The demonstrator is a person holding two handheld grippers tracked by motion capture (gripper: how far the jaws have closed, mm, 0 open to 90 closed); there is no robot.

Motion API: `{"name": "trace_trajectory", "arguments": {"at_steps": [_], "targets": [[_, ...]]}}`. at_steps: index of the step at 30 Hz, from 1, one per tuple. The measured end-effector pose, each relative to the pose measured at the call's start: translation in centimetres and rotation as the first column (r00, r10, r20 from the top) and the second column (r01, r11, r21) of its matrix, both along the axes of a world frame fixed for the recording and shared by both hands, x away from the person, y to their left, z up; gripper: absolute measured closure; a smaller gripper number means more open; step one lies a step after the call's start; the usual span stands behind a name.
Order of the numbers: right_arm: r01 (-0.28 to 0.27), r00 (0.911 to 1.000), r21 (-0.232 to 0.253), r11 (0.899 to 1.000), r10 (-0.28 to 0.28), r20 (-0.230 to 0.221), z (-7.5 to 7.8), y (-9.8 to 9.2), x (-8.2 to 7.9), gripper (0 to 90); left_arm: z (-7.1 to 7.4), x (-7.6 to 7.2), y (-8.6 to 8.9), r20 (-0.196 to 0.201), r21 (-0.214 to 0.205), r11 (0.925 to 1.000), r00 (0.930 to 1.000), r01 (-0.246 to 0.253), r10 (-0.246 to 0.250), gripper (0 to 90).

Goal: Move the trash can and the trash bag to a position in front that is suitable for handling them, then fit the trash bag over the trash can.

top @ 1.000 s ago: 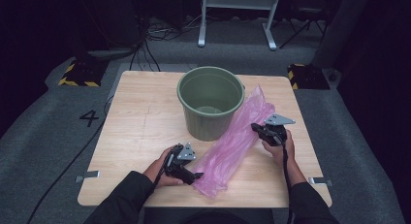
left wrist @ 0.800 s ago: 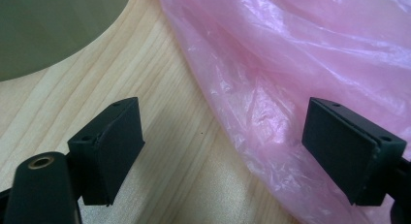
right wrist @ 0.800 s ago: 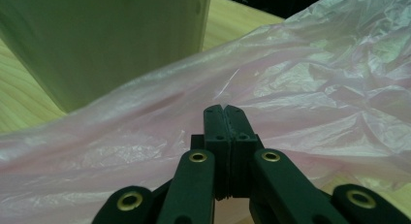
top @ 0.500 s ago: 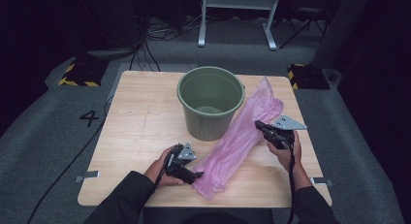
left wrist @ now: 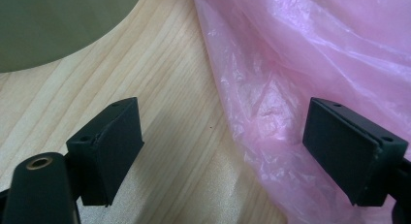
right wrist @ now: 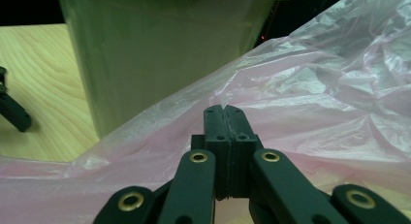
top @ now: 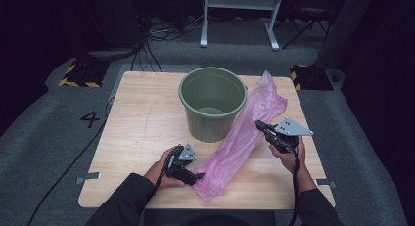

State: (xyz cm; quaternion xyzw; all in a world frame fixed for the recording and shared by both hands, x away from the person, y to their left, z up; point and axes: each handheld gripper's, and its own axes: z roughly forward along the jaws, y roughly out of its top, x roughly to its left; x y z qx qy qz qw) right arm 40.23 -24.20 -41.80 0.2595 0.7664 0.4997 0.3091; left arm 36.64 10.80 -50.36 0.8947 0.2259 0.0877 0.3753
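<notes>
On the wooden desk (top: 142,123), the pink bag (top: 244,133) lies along its right side beside the green bucket (top: 212,102); with the left claw (left wrist: 223,151) gaping around its near end and the right claw (right wrist: 226,118) clamped shut on its film, the thin plastic could tear or slip free.

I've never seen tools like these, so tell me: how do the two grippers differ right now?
The left gripper has its jaws wide open, low over the table at the pink bag's near end; the right gripper is shut, pinching the film of the bag's middle and raised beside the green bucket. Both are black and hand-held.
</notes>
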Motion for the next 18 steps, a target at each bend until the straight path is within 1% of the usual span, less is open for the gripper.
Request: {"name": "trace_trajectory", "arguments": {"at_steps": [2,3,4,6,10,18], "targets": [[-0.009,0.9999,-0.005,1.000,0.009,0.014,0.3,0.1,-0.3,90.0,0.0,0.0,0.0,0.000,0.005,1.0000,1.0000,0.001,-0.001,13.7],[-0.009,0.9999,-0.005,1.000,0.009,0.014,0.3,0.1,-0.3,90.0,0.0,0.0,0.0,0.000,0.005,1.0000,1.0000,0.001,-0.001,13.1],[-0.020,0.9992,-0.011,1.000,0.021,0.035,0.6,0.1,-0.7,90.0,0.0,0.1,0.0,-0.002,0.005,1.0000,1.0000,-0.003,0.003,12.2],[-0.033,0.9982,-0.005,0.999,0.033,0.049,0.9,0.1,-0.9,90.0,0.0,0.1,0.0,-0.002,0.006,1.0000,1.0000,-0.005,0.005,11.8],[-0.043,0.9962,-0.010,0.999,0.044,0.075,1.3,0.2,-1.4,90.0,0.0,0.1,-0.1,-0.003,0.005,1.0000,1.0000,-0.007,0.007,11.2],[-0.084,0.9902,-0.010,0.996,0.084,0.111,2.2,0.8,-2.2,90.0,0.0,0.2,-0.1,-0.004,0.007,0.9999,0.9999,-0.011,0.011,10.1]]}}
